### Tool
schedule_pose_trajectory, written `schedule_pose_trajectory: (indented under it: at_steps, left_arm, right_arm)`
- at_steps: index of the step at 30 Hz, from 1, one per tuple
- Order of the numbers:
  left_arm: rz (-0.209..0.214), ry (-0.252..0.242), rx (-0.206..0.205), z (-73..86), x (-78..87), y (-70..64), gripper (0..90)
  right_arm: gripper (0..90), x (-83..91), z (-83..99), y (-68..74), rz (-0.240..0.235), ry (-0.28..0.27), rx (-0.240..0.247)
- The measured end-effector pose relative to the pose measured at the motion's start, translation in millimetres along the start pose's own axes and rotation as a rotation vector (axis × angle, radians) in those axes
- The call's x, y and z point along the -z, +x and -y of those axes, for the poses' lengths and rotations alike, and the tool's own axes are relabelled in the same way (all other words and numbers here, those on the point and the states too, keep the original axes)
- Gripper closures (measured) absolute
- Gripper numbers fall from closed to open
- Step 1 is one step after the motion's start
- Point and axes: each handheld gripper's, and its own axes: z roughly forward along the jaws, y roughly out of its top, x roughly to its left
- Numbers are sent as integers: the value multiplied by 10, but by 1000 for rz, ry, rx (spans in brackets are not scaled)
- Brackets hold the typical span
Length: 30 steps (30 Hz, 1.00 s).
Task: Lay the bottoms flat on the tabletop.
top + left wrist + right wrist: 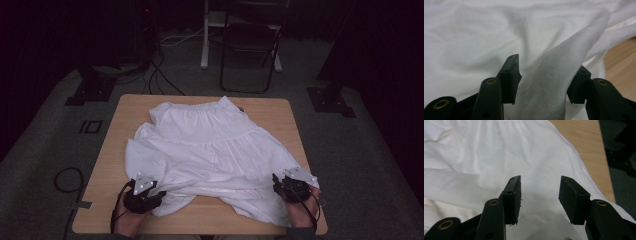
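Note:
A white gathered garment [210, 150] lies spread over most of the wooden table [125, 107], its waistband toward the far edge. At the near left hem, my left gripper [143, 189] rests on the cloth. Its jaws stand apart with a raised fold of the white garment [554, 75] between them in the left gripper view, where my left gripper [548, 65] is open. My right gripper [291, 184] sits at the near right hem. In the right gripper view my right gripper [540, 180] is open just above flat white cloth [499, 157], holding nothing.
Bare wood [205, 215] shows along the table's near edge between the hands and also at the table edge [584, 140] to the right of the cloth. Beyond the table stand a dark folding chair [248, 50], floor cables [160, 75] and stand bases [92, 90]. A cable loop [67, 180] lies left.

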Motion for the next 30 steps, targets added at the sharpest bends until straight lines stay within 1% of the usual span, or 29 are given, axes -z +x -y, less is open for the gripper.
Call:
schedule_pose_trajectory:
  at_steps: [2,3,5,7,9,12,13,14,15,16,17,18,19,22,24,27,30]
  left_arm:
    - [12,-18,-6,-45,62,2,486]
    - [17,-30,-2,-67,85,0,478]
    - [27,-43,-5,-120,108,-8,467]
    - [26,-51,-26,-182,115,-29,451]
    - [40,-62,-36,-256,105,-52,433]
    - [49,-61,-67,-386,53,-112,413]
    - [49,-61,-67,-386,53,-112,411]
    - [53,-57,-88,-468,-26,-164,409]
    - [57,-49,-96,-505,-78,-185,402]
    - [64,-44,-99,-538,-138,-202,402]
    - [64,-44,-99,-538,-138,-202,402]
    - [70,-35,-102,-569,-198,-219,401]
    - [83,-19,-112,-623,-318,-257,401]
    - [89,10,-139,-702,-482,-320,392]
    - [86,20,-154,-756,-576,-371,392]
    - [104,29,-169,-842,-692,-454,389]
    - [116,42,-192,-912,-813,-565,390]
  right_arm:
    - [521,-66,-6,46,-13,6,14]
    - [521,-118,5,59,-21,16,19]
    - [521,-233,45,80,-33,44,13]
    - [521,-325,90,94,-45,67,10]
    - [519,-405,143,108,-54,94,7]
    - [516,-469,184,129,-60,115,6]
    - [516,-469,184,129,-60,115,6]
    - [515,-501,201,151,-59,127,19]
    - [514,-518,212,165,-61,134,24]
    - [520,-531,225,181,-60,134,28]
    - [520,-531,225,181,-60,134,28]
    - [523,-528,234,192,-58,127,26]
    - [524,-527,237,193,-58,125,26]
    - [524,-527,250,177,-69,121,1]
    - [524,-528,259,167,-74,115,-1]
    - [523,-527,269,163,-77,110,-9]
    - [523,-526,275,162,-77,106,-12]
